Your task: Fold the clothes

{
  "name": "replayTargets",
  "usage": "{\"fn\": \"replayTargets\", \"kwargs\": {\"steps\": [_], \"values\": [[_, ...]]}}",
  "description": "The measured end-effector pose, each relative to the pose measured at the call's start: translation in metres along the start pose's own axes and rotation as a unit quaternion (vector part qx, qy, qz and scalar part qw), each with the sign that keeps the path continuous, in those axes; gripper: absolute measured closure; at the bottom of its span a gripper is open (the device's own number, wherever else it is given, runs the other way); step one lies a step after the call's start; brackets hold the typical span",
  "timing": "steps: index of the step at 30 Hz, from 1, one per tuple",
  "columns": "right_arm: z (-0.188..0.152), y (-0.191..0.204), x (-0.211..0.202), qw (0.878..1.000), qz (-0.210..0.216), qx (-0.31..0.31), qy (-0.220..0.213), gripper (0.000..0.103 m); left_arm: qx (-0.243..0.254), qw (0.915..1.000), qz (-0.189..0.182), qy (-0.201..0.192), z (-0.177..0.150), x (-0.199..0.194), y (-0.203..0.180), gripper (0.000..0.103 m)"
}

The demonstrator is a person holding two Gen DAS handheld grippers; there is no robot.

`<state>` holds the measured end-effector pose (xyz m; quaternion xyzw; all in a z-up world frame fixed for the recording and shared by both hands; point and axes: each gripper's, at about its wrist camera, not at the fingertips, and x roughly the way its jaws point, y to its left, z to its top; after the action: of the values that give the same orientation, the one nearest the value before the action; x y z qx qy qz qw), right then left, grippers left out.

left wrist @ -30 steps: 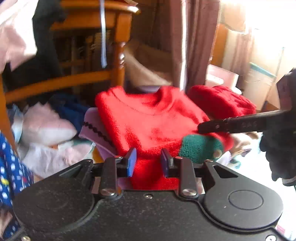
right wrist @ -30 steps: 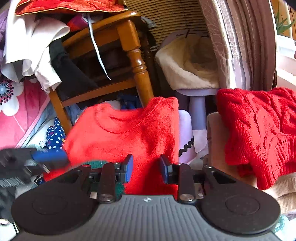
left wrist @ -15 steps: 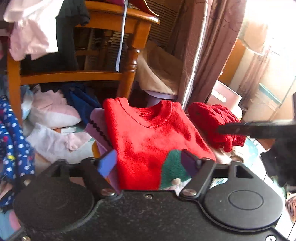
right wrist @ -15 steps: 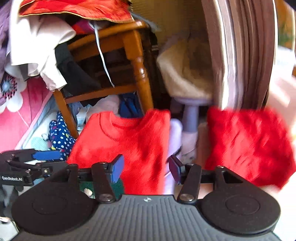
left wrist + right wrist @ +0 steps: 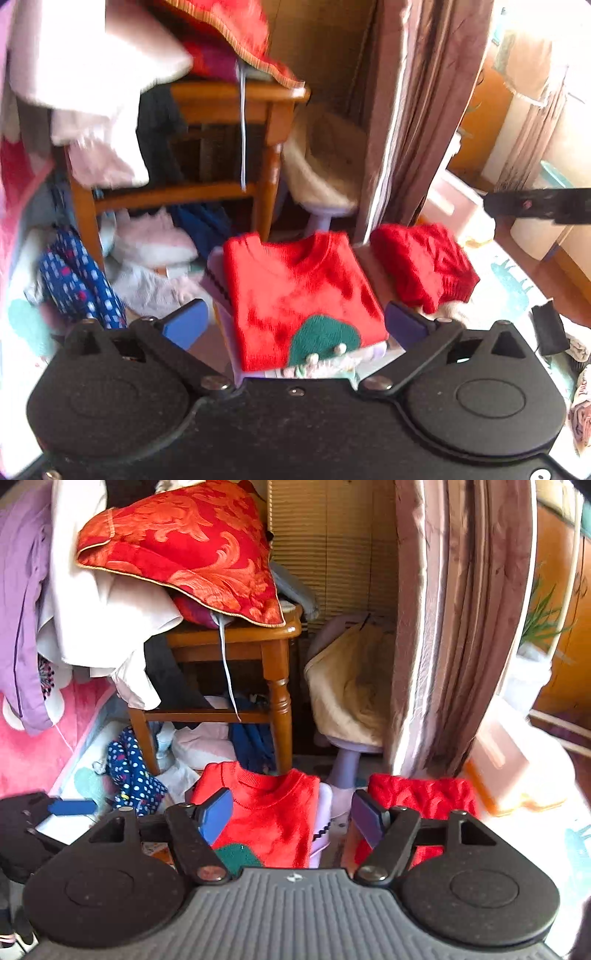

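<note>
Daylight floods in from my right, burning the floor [image 5: 513, 258] and the pink box [image 5: 506, 760] beside the curtain [image 5: 461, 627] to white. My left camera smears the hanging white cloth [image 5: 92, 74] with motion blur; fisheye edges bend and darken.

Wooden chair [image 5: 280, 686] stands at rear, red cushion [image 5: 192, 554] on its seat. Brown curtain [image 5: 461, 627] hangs right. Daylight enters from right side. Slatted blind [image 5: 332, 546] behind.

You are working in a lived-in home: wooden chair [image 5: 236, 638] heaped with laundry and a cushion [image 5: 184, 550], curtain [image 5: 461, 627] at right, clothes strewn on the floor.
</note>
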<state>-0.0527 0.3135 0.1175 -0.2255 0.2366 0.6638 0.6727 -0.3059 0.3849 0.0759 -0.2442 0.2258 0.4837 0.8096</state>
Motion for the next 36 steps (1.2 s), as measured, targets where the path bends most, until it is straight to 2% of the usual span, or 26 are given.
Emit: {"fn": "replayTargets", "kwargs": {"steps": [4,6,10,14,20,22,26,32,36], "values": [[-0.009,0.018,-0.012,1.0,0.009,0.026,-0.003,0.03,0.015,0.9997,0.017,-0.013,-0.008,-0.016,-0.01,0.0],[-0.024,0.028,-0.011,1.0,0.006,0.008,0.002,0.03,0.018,0.9994,0.027,-0.01,-0.012,-0.023,-0.011,0.0],[-0.052,0.039,-0.009,0.998,0.021,-0.014,0.05,0.03,0.019,0.9992,0.034,0.013,-0.018,-0.035,-0.006,0.0],[-0.076,0.045,-0.007,0.995,0.029,-0.025,0.094,0.029,0.039,0.9973,0.058,0.022,-0.021,-0.041,-0.011,0.0],[-0.099,0.053,-0.011,0.99,0.024,-0.044,0.13,0.026,0.069,0.9956,0.055,0.033,-0.029,-0.046,-0.024,0.0],[-0.101,0.054,-0.012,0.99,0.024,-0.046,0.131,0.026,0.074,0.9953,0.053,0.035,-0.03,-0.047,-0.026,0.0],[-0.099,0.057,-0.012,0.99,0.034,-0.045,0.127,0.025,0.073,0.9944,0.072,0.024,-0.031,-0.047,-0.027,0.0],[-0.089,0.062,-0.009,0.99,0.052,-0.043,0.123,0.023,0.08,0.992,0.092,0.035,-0.033,-0.045,-0.025,0.0],[-0.086,0.066,-0.007,0.989,0.051,-0.045,0.13,0.023,0.073,0.9923,0.089,0.045,-0.034,-0.044,-0.02,0.0]]}}
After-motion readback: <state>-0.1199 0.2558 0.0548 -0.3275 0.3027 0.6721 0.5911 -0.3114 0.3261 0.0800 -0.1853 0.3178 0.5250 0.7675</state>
